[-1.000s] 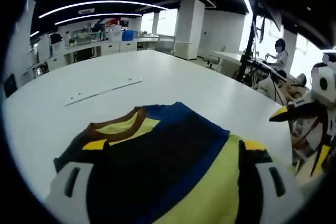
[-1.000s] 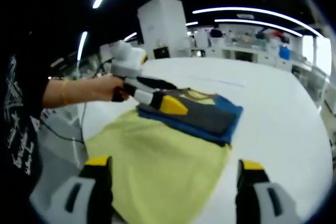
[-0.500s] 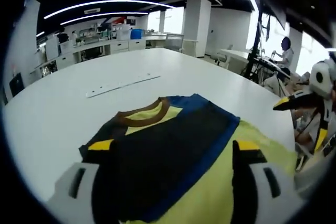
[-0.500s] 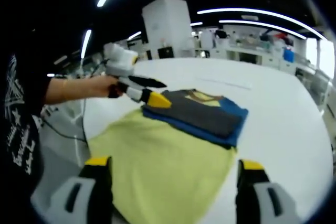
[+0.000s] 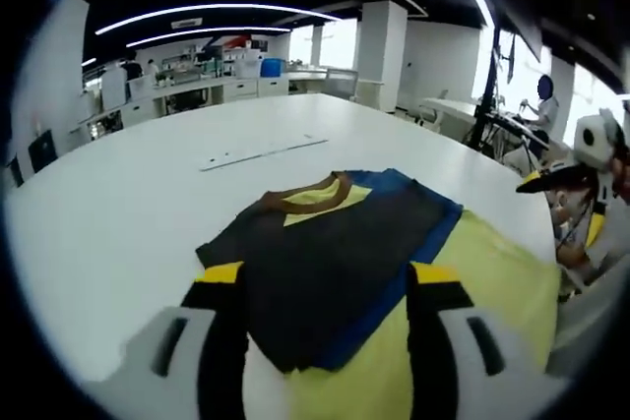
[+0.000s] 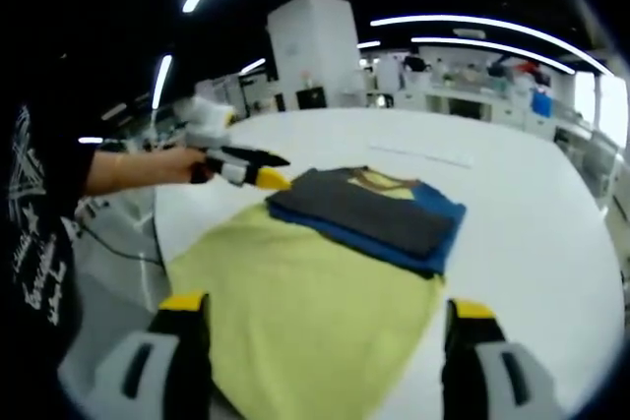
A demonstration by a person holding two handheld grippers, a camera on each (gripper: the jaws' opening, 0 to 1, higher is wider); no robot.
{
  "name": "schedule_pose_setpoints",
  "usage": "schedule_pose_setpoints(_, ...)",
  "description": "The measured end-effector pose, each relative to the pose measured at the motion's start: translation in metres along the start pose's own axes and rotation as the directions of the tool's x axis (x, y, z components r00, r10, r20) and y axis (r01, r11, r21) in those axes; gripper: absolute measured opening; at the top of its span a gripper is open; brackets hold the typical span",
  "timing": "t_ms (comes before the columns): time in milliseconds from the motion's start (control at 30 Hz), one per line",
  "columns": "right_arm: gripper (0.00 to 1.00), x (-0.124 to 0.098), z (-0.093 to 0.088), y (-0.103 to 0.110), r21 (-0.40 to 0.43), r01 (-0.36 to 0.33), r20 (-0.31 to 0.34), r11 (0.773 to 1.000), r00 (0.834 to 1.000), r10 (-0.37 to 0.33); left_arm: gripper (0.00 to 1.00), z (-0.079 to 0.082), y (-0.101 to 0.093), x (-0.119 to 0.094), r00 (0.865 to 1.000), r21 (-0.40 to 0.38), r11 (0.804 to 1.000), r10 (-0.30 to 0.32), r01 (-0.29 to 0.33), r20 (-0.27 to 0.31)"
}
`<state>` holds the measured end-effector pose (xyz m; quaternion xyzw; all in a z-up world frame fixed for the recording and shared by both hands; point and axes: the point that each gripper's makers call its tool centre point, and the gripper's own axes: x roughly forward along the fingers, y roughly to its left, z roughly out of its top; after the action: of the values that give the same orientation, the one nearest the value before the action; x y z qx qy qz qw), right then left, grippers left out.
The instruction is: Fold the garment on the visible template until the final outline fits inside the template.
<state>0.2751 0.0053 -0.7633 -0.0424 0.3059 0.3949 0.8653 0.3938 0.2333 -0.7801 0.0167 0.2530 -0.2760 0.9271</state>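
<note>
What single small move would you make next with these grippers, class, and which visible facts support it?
Probably hold both grippers back and check the outline. The folded garment lies flat on the yellow template, seemingly within its edges, on the white table. The left gripper is off the cloth, beside it, and the right gripper hangs open above the template, holding nothing. A further fold looks unnecessary.

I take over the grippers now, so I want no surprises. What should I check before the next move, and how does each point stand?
1. Left gripper off the folded garment: ok.
2. Right gripper open, holding nothing: ok.
3. Garment lies within the yellow template: not ok, its far end lies past the edge.
4. Garment and template in sight: ok.
5. Folds flat and even: cannot tell.
</note>
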Motion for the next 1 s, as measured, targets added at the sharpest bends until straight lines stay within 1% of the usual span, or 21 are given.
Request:
schedule_pose_setpoints(33, 0.99, 0.0, 0.0, 0.0, 0.001, 0.0, 0.0, 1.0, 1.0, 0.0, 0.54, -0.003, 0.002, -0.002, 1.0, -0.005, 1.0, -0.003, 0.003, -0.009)
schedule_pose_setpoints(133, 0.99, 0.0, -0.001, -0.001, 0.003, 0.002, -0.001, 1.0, 1.0, -0.002, 0.44, -0.016, 0.009, -0.013, 0.999, 0.012, 1.0, 0.008, -0.007, -0.042)
schedule_pose_setpoints(233, 0.99, 0.0, -0.001, -0.002, 0.006, 0.004, -0.002, 1.0, 1.0, -0.004, 0.37, -0.024, 0.02, -0.021, 0.999, 0.005, 1.0, 0.019, -0.018, -0.047)
schedule_pose_setpoints(367, 0.99, 0.001, -0.002, -0.002, 0.007, 0.003, -0.005, 1.0, 1.0, -0.003, 0.28, -0.032, 0.028, -0.032, 0.998, 0.005, 0.999, 0.041, -0.041, -0.057)
schedule_pose_setpoints(500, 0.99, 0.002, -0.001, -0.001, 0.007, 0.002, -0.007, 1.0, 1.0, -0.002, 0.25, -0.035, 0.035, -0.037, 0.997, -0.002, 0.999, 0.051, -0.051, -0.061)
schedule_pose_setpoints(567, 0.99, 0.003, 0.0, -0.001, 0.007, 0.0, -0.006, 1.0, 1.0, 0.0, 0.22, -0.037, 0.038, -0.039, 0.997, 0.004, 0.998, 0.055, -0.055, -0.063)
schedule_pose_setpoints(633, 0.99, 0.003, 0.0, -0.001, 0.007, -0.001, -0.008, 1.0, 1.0, 0.001, 0.19, -0.039, 0.037, -0.039, 0.996, 0.007, 0.998, 0.056, -0.055, -0.066)
schedule_pose_setpoints(733, 0.99, 0.003, -0.001, 0.0, 0.008, -0.002, -0.009, 1.0, 1.0, 0.002, 0.16, -0.045, 0.037, -0.039, 0.996, 0.014, 0.999, 0.052, -0.051, -0.076)
schedule_pose_setpoints(867, 0.99, 0.003, -0.003, -0.002, 0.011, 0.002, -0.013, 1.0, 1.0, -0.002, 0.13, -0.057, 0.038, -0.037, 0.992, 0.022, 0.999, 0.052, -0.05, -0.113)
schedule_pose_setpoints(1000, 0.99, 0.002, -0.005, -0.004, 0.015, 0.008, -0.015, 1.0, 1.0, -0.007, 0.12, -0.062, 0.036, -0.035, 0.991, 0.01, 0.999, 0.045, -0.044, -0.122)
